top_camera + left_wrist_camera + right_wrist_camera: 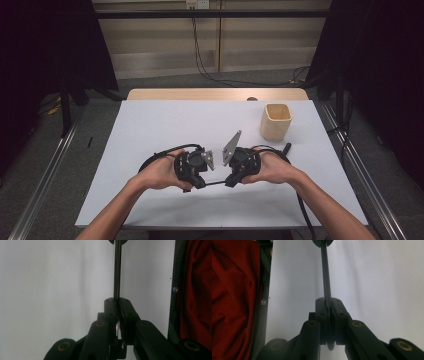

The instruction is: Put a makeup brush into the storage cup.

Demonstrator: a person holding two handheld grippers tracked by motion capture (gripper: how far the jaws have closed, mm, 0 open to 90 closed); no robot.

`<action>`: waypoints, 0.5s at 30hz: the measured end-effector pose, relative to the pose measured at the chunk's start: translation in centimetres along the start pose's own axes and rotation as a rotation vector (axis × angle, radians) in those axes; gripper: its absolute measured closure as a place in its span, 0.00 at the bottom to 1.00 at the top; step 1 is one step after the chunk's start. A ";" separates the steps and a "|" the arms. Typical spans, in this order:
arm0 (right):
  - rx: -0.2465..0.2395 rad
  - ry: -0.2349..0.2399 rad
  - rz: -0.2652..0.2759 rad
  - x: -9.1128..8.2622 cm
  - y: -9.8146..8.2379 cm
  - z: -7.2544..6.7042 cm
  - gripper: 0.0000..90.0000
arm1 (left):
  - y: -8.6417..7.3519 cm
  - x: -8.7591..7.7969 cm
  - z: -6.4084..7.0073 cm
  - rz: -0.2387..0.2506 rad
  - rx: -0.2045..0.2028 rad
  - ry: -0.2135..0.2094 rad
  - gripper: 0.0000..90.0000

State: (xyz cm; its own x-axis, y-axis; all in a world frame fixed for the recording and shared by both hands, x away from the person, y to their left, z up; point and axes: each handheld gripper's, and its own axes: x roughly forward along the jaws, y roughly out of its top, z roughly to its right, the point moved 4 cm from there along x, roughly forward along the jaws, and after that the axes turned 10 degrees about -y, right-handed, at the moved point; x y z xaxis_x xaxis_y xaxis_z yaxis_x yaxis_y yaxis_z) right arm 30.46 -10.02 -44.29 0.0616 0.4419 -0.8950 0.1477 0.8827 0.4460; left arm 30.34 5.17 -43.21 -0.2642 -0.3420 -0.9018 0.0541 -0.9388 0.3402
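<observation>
Both tongs face each other over the near middle of the white bench [150, 130], joined by a thin dark rod [216, 183] held level between them. The left tongs [116, 305] are clamped shut on one end of the rod [117, 270]; the right tongs [328, 305] are closed on the other end [325, 270]. This looks like a two-handed hold, perhaps a handover or a pull. A wooden cup [276, 121] stands well apart at the far right. The next move likely calls for one side to let go while the other carries the rod toward the cup, keeping it level.
</observation>
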 end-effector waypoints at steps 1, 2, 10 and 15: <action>0.003 -0.001 0.001 0.0 0.0 0.0 0.95 | 0.0 0.0 0.0 0.006 -0.001 0.001 0.94; 0.004 0.000 0.001 0.0 0.0 0.0 0.95 | 0.0 0.0 0.0 0.007 0.002 0.002 0.94; 0.006 0.004 0.007 -0.1 -0.2 0.1 0.96 | -0.1 0.1 -0.2 0.042 -0.002 0.004 0.92; 0.019 0.010 0.018 -0.3 -0.3 0.2 0.96 | -0.3 0.0 -0.4 0.080 -0.020 0.032 0.77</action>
State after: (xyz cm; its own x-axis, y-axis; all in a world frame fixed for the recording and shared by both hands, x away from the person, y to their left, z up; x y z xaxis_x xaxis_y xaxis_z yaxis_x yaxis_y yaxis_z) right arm 30.60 -10.42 -44.14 0.0545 0.4592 -0.8867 0.1657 0.8715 0.4615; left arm 30.73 5.45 -43.41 -0.2276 -0.4172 -0.8799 0.0930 -0.9088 0.4068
